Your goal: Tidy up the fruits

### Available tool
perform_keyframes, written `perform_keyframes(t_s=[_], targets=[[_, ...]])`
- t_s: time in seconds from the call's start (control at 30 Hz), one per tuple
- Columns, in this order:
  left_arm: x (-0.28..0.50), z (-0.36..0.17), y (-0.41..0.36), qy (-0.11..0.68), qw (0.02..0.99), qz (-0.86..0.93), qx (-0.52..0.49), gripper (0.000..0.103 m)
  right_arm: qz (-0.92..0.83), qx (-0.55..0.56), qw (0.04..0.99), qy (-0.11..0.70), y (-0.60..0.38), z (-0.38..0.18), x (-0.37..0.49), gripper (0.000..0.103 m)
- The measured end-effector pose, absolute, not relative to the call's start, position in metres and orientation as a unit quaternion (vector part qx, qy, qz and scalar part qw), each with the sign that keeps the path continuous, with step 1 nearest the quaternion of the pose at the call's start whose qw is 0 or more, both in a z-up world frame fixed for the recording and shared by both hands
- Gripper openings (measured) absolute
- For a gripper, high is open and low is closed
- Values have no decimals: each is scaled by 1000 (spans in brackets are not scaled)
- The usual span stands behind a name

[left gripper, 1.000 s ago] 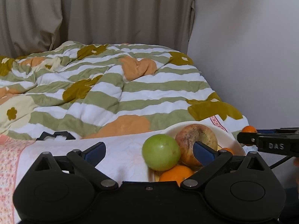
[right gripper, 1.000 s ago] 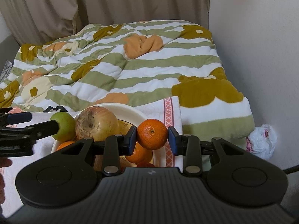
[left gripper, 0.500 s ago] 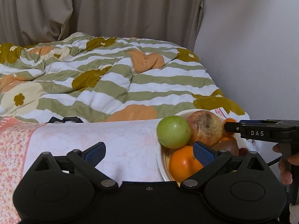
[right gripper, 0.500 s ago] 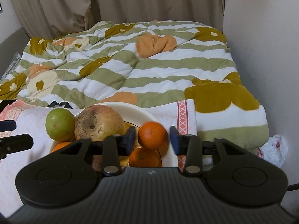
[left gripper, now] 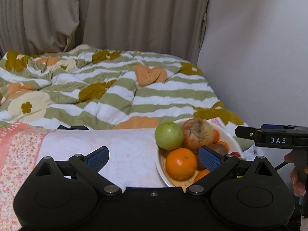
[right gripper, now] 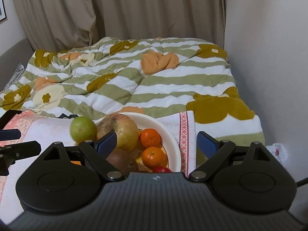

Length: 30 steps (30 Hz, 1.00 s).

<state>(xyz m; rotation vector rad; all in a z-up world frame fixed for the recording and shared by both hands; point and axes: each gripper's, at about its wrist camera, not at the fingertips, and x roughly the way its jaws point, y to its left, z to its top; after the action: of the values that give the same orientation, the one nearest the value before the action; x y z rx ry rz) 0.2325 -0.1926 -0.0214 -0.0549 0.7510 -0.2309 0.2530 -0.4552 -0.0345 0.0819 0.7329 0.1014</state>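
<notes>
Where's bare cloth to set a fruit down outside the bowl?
Free: the white cloth left of the bowl, bounded by the pink floral border and the striped blanket. A narrow strip right of the bowl, by the red trim. Crowded: the bowl itself, green apple at its rim.

Dim warm indoor light, soft shadows, fisheye-bent edges

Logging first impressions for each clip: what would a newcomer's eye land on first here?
The white bowl heaped with fruit, on the pale cloth at the near edge of the bed, with a green apple at its left rim. Behind it spreads the striped floral blanket. Both claws, left claw and right claw, are open and empty.
</notes>
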Motion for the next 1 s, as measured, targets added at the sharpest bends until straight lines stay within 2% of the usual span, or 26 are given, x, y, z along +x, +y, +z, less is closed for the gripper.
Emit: perform_keyframes(t_s=[0.57, 1.0], targets=[[91, 62, -141, 279, 958, -60, -17, 103, 51, 22, 949, 310, -413, 57, 111, 103], [40, 62, -86, 283, 958, -49, 11, 103, 14, -4, 947, 321, -347, 69, 26, 103]])
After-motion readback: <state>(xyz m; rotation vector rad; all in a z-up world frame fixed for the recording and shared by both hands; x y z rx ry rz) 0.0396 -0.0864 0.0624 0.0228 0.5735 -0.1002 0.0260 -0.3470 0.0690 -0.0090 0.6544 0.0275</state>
